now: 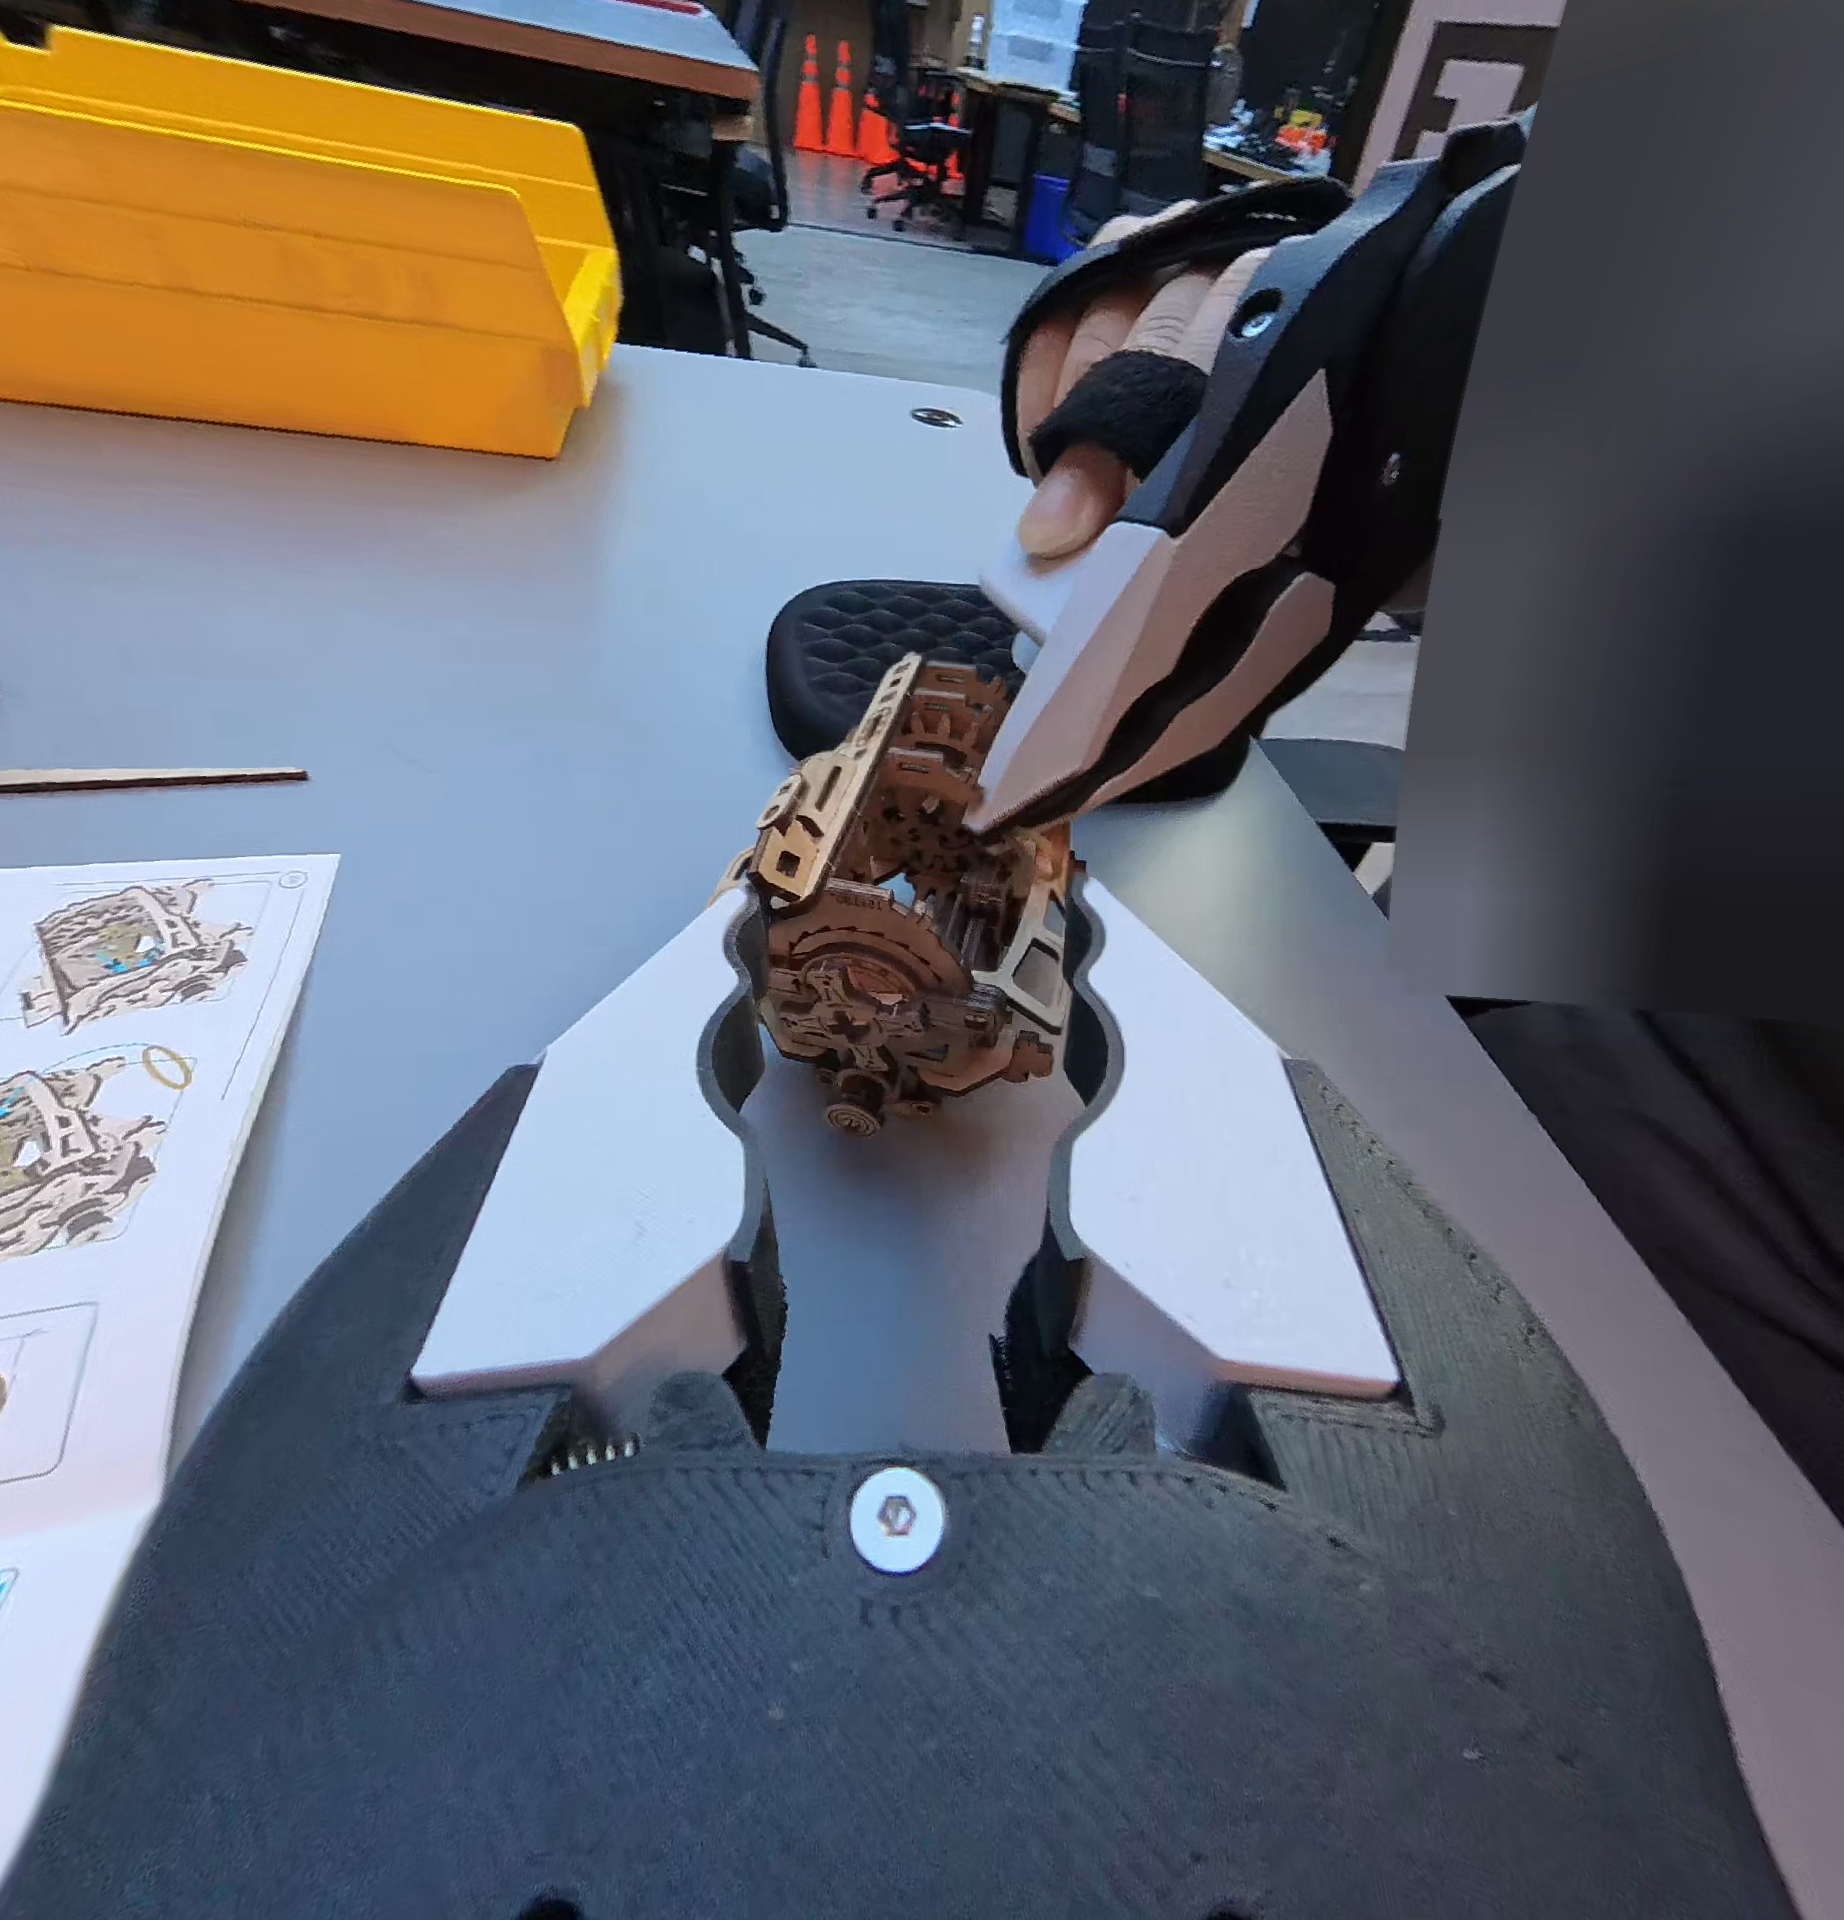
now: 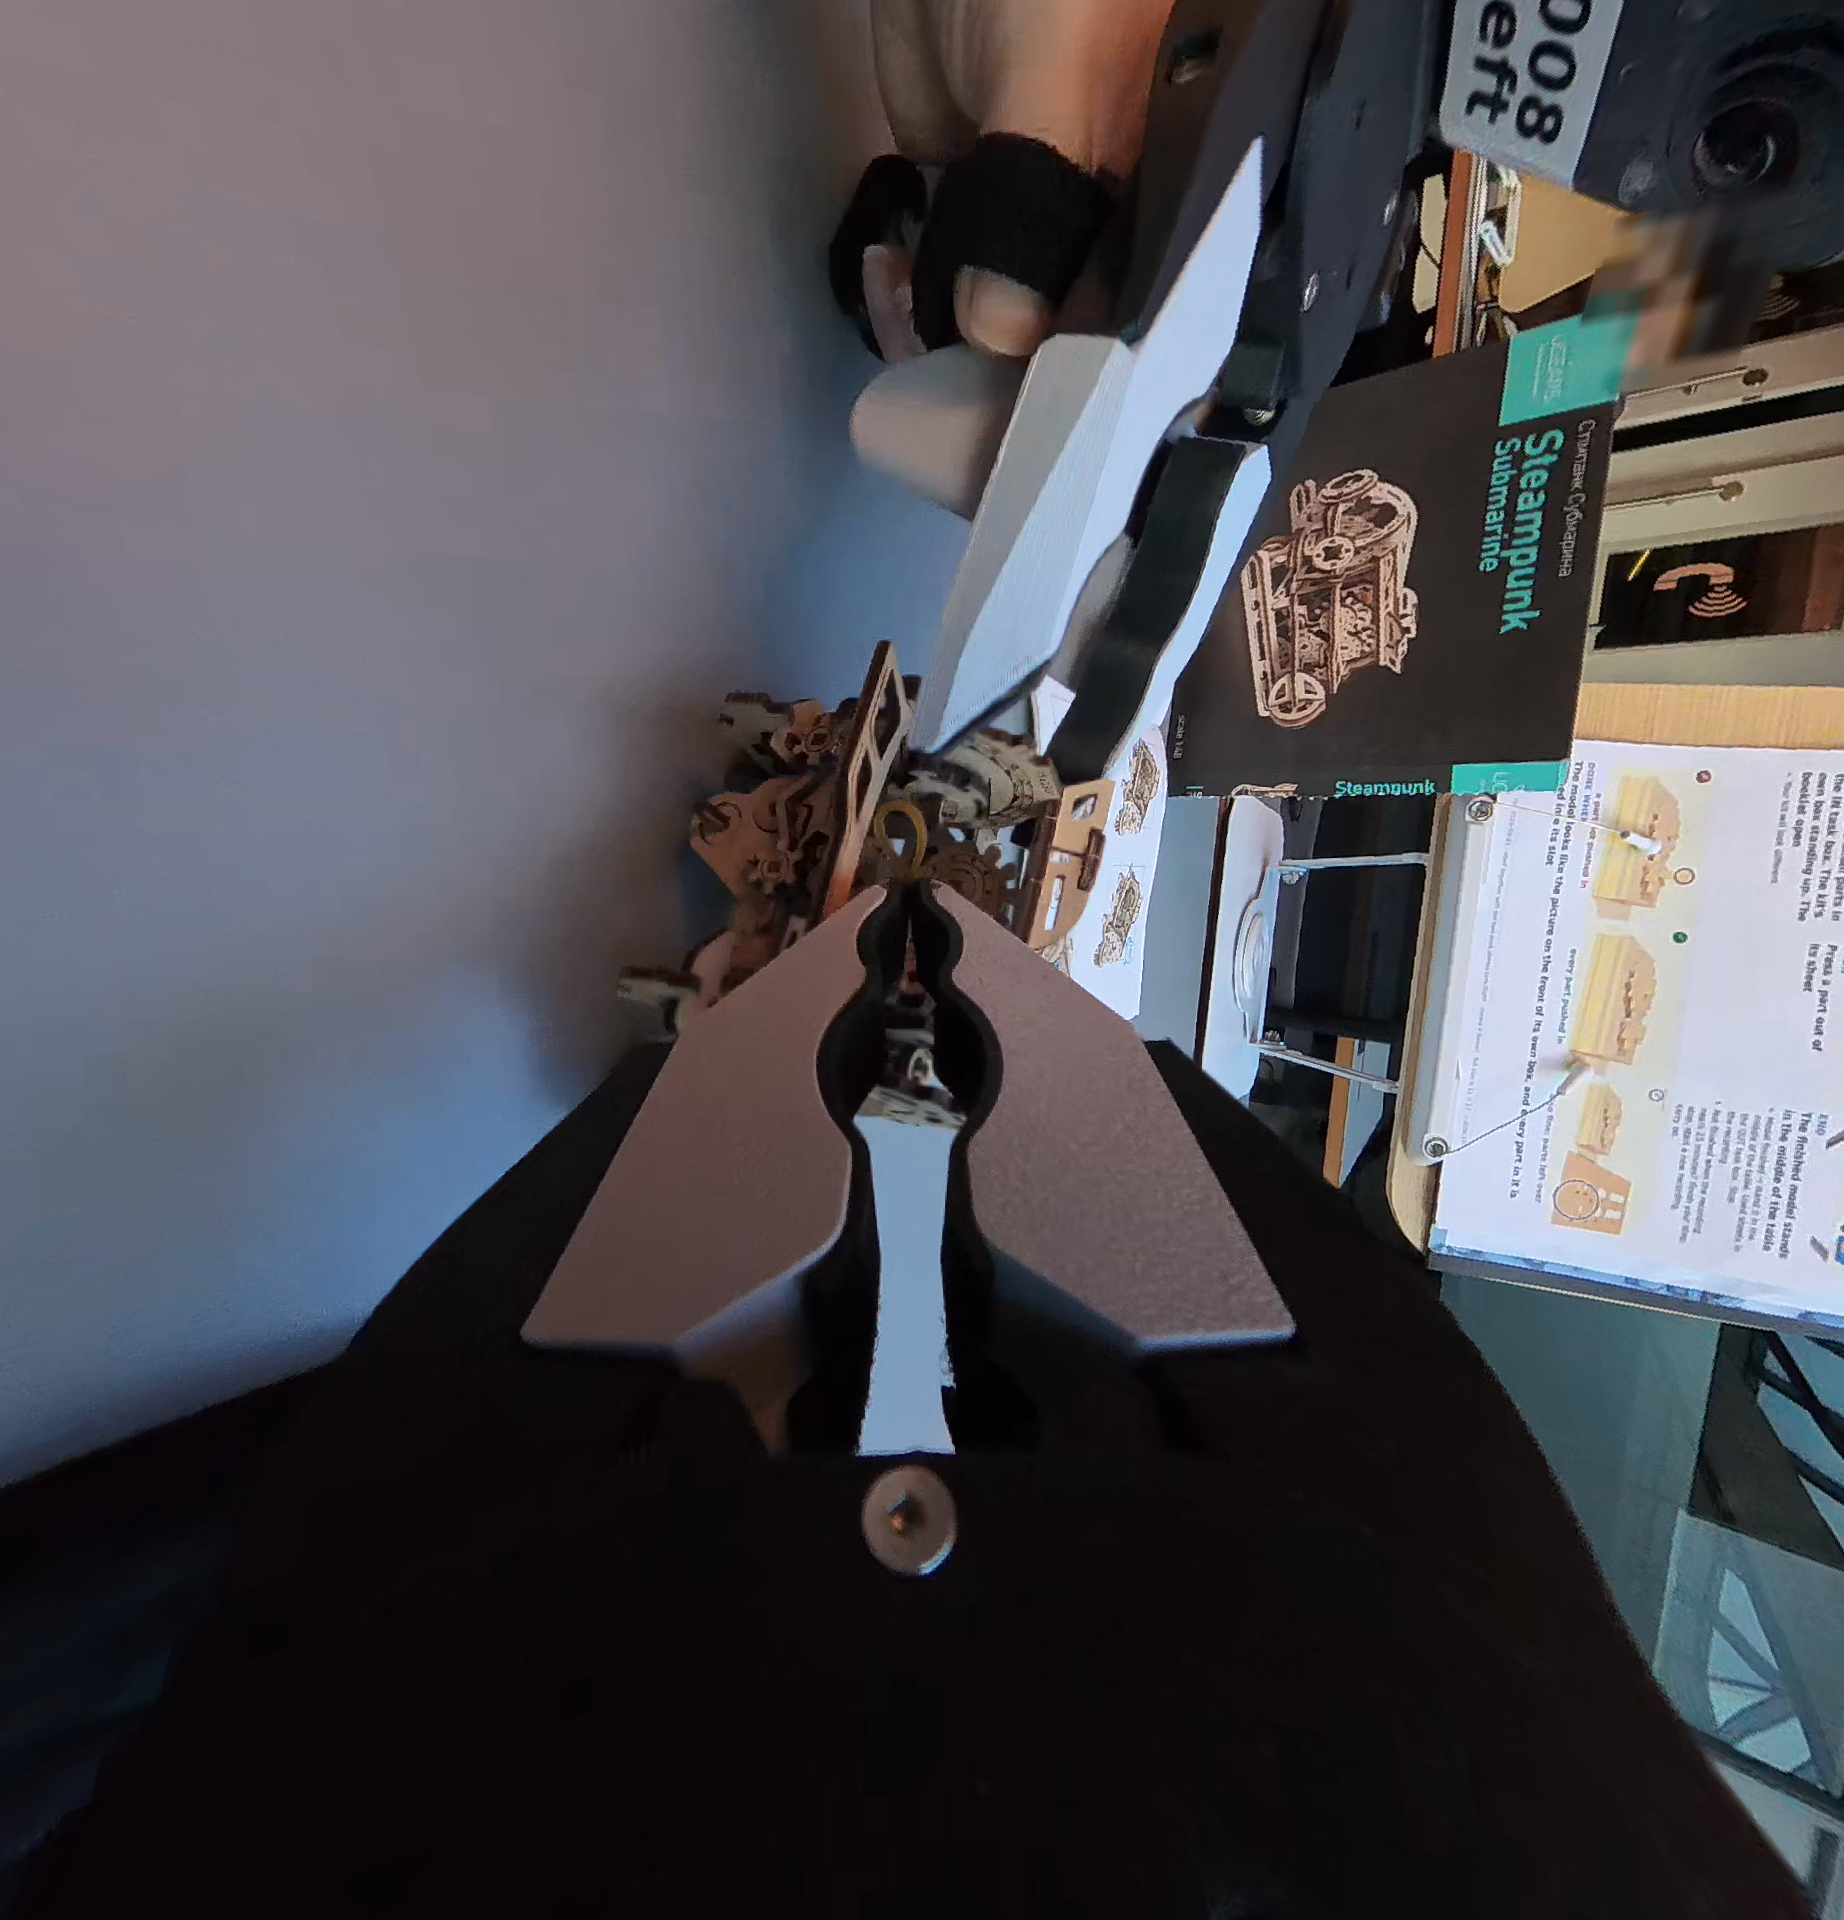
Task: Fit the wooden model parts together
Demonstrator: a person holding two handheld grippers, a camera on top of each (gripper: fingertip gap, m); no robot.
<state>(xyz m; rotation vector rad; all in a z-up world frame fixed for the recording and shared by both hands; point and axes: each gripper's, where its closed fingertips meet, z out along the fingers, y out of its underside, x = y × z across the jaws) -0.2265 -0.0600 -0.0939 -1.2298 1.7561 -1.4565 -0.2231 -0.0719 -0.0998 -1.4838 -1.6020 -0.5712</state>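
A large smoothed-over grey patch covers the right side of the left wrist view, and the right wrist view is turned sideways and partly blurred, so the far end of the wooden model [image 1: 902, 935] is hard to make out. The model is a dense, pale brown cluster of laser-cut gears, discs and slotted plates, resting on the grey surface [image 1: 482, 582] near its edge. The left gripper [image 1: 910, 914] clasps it between both fingers, spread moderately around its body. The right gripper [image 2: 905, 896] is pinched nearly closed on a small yellowish ring [image 2: 900, 833] at the model's top — how the ring sits against the wood cannot be made out. Around them: an instruction sheet [image 1: 118, 1039] and a thin wooden strip [image 1: 139, 777] lie to the left, a yellow bin [image 1: 274, 260] stands behind, and a dark kit box [image 2: 1417, 582] stands beyond — upright.
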